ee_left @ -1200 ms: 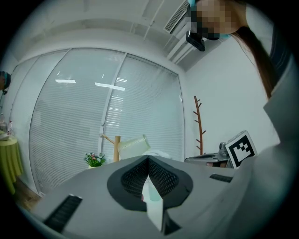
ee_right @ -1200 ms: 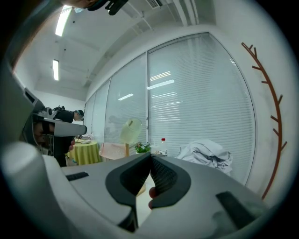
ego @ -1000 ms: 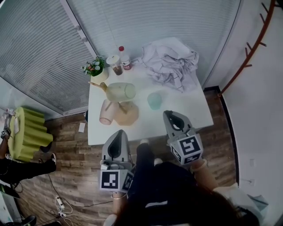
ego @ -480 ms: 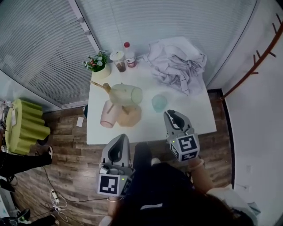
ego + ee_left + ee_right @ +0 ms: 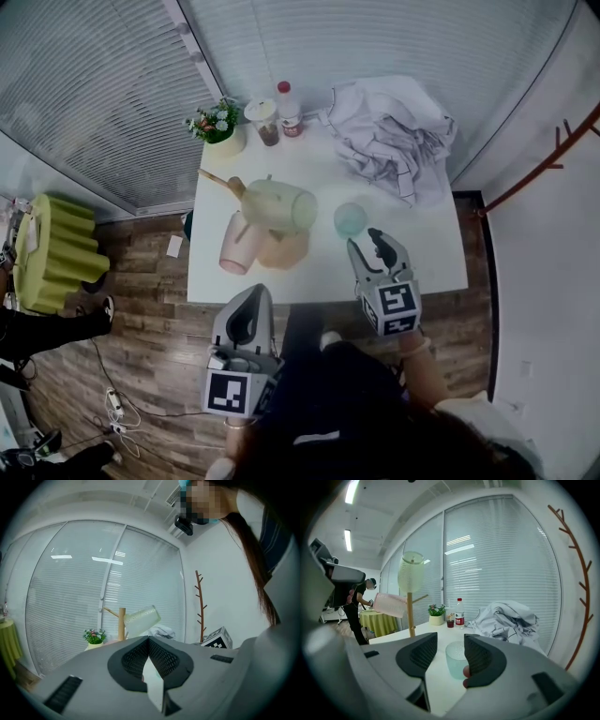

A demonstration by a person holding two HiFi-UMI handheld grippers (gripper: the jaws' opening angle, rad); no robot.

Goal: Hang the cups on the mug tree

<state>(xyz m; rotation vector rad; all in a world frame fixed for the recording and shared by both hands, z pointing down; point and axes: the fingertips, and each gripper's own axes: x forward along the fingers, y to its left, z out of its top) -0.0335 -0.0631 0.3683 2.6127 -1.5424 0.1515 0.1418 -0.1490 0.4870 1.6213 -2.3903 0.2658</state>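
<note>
Since a second ago the right gripper (image 5: 368,242) has pushed forward over the table edge towards the pale teal cup (image 5: 350,218), and its jaws, which were together, are now opening. In the right gripper view the cup stands upright on the white table (image 5: 422,253) just ahead of the tips and framed by the gap. Neither pad touches it, so this gripper holds nothing yet.

The left gripper (image 5: 149,641) has stayed low, short of the table's near edge. Its pads are pressed together with nothing between them.

On the wooden mug tree (image 5: 410,613), a pale green cup (image 5: 281,204) sits tilted near the top and a pink cup (image 5: 234,246) hangs from a peg on the side away from the teal cup. A peach-coloured shape (image 5: 281,251) lies under them in the head view. It may be a third hung cup or the tree's base; I cannot tell which from above.

At least two cups therefore look done, and the teal cup is the only one seen loose on the table. What remains, I judge, is to close on it, lift it and hook its handle over a free peg.

A crumpled white cloth (image 5: 398,136), a small flowerpot (image 5: 218,127) and a red-capped bottle (image 5: 289,108) stand at the far side, well apart from the work.
</note>
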